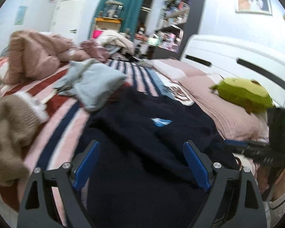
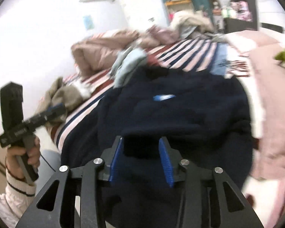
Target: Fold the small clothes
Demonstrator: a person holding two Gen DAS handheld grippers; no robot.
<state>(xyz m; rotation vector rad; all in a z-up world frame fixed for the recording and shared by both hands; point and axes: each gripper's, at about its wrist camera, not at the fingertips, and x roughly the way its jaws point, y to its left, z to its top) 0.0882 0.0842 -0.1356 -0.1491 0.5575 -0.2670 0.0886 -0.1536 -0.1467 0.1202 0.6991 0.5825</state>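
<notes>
A dark navy garment [image 1: 148, 133] with a small light-blue label [image 1: 161, 122] lies spread on the striped bed; it also shows in the right wrist view [image 2: 180, 110]. My left gripper [image 1: 141, 146] is open just above its near part, with nothing between the fingers. My right gripper [image 2: 141, 142] has its blue pads [image 2: 166, 159] half closed around a raised fold of the navy garment's near edge. The right gripper shows at the right edge of the left wrist view [image 1: 235, 144]. The left gripper shows at the left of the right wrist view [image 2: 57, 109].
A light grey-blue garment [image 1: 93, 81] lies crumpled beyond the navy one. A brown knit garment [image 1: 7, 125] lies at the left. A pink duvet [image 1: 34, 55] is heaped at the far left. A green plush toy [image 1: 241, 93] sits on pink pillows [image 1: 218, 112] by the white headboard [image 1: 237, 57].
</notes>
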